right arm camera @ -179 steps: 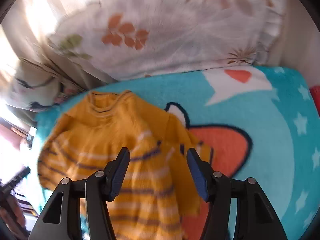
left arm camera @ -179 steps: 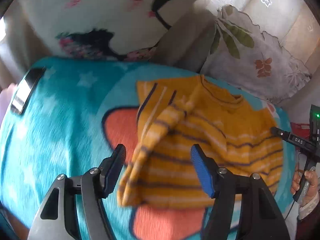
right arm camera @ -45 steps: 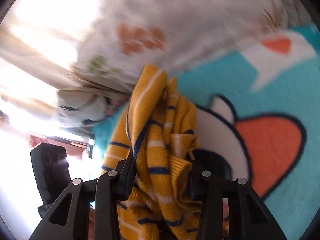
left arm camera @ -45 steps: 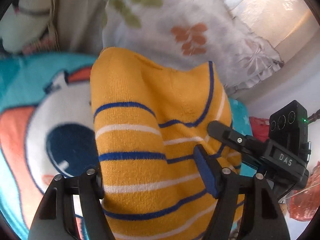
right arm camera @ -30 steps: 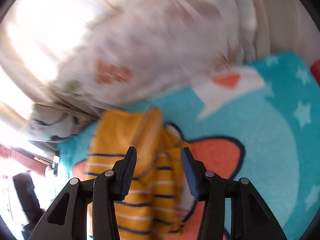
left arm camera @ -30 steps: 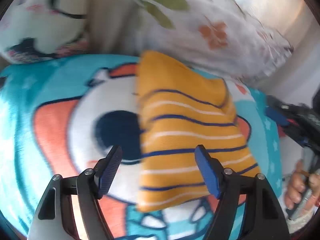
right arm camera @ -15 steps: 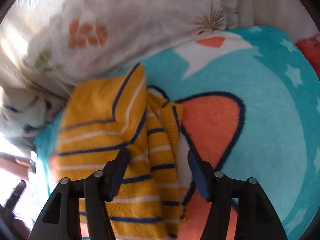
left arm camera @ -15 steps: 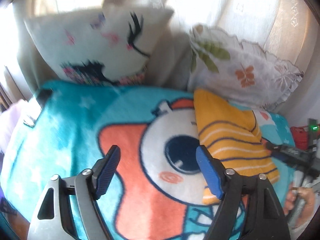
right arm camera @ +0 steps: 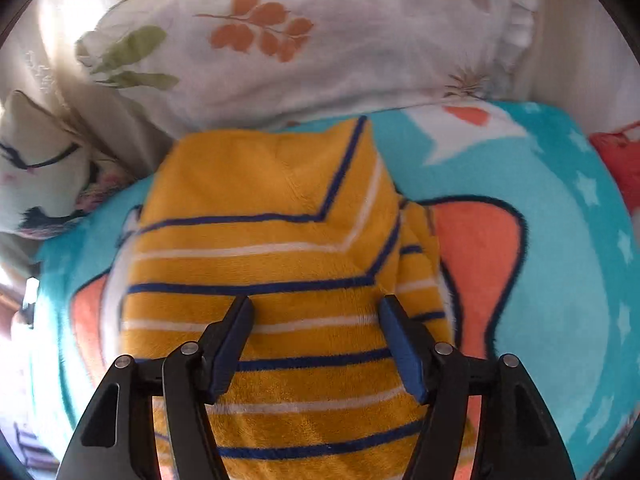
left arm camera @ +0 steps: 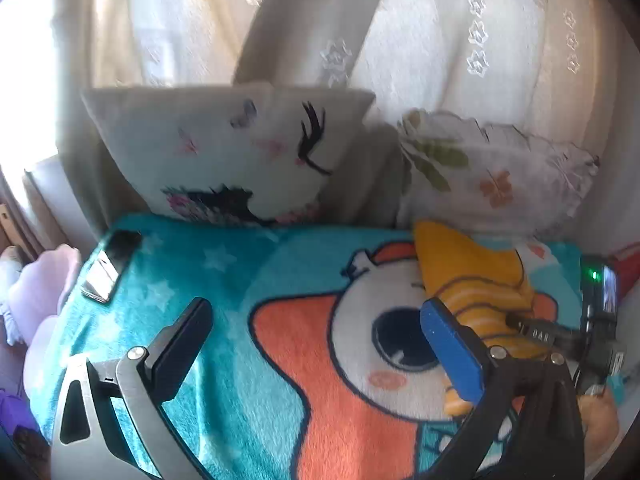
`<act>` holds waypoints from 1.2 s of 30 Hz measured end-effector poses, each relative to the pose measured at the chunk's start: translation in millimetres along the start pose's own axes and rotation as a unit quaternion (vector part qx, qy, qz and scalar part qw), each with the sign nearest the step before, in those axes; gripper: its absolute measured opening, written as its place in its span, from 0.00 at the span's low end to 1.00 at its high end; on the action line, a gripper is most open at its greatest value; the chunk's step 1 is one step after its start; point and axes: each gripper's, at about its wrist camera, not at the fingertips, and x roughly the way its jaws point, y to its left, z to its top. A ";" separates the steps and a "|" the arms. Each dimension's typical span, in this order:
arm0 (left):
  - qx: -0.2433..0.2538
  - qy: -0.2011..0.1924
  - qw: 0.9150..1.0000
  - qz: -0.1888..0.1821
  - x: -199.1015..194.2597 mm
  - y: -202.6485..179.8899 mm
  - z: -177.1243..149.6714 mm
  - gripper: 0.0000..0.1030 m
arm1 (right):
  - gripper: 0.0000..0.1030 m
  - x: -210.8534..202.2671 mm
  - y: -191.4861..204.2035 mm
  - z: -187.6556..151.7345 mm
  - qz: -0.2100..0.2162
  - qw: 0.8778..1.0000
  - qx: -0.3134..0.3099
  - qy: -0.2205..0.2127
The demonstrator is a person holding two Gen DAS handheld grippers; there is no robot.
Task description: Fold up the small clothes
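Blanket (left arm camera: 240,400): a teal fleece with a cartoon print covers the whole working surface in both views and lies flat. Its far edge meets two pillows: an eyelash-print pillow (left arm camera: 240,152) in the upper centre of the left wrist view and a leaf-print pillow (right arm camera: 320,32) across the top of the right wrist view.

Sweater (right arm camera: 272,240): the yellow striped garment lies folded into a compact block at centre frame in the right wrist view and at the right edge in the left wrist view (left arm camera: 476,280). Its far end sits just beside the leaf-print pillow. A narrower layer protrudes along its right side, not flush with the top panel.

Right gripper (right arm camera: 316,340): spread, nothing between the fingers, positioned low over the near half of the sweater. Contact with the cloth cannot be confirmed.

Left gripper (left arm camera: 316,344): spread, holding nothing, over bare blanket well apart from the garment.

Judgement: the fold appears essentially complete. Good practice here is to tuck or square the protruding right layer and press the top flat, approaching from the near side.

Clearance: open blanket at lower left and to the right of the sweater; the pillows close off the far side. A phone (left arm camera: 110,266) lies at the blanket's far-left edge and should be avoided.
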 end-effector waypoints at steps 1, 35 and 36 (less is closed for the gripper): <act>0.000 0.006 1.000 0.001 3.2 1.4 -4.0 1.00 | 0.68 -5.8 2.1 -0.6 -0.002 1.000 0.000 0.002; 0.041 0.084 0.995 -0.019 -30.0 -177.2 -73.0 1.00 | 0.73 -72.5 -98.6 -45.3 0.007 0.998 -0.068 0.018; 0.039 0.091 0.995 -0.021 -26.8 -177.9 -74.3 1.00 | 0.73 -72.1 -103.1 -45.5 0.008 0.998 -0.064 0.018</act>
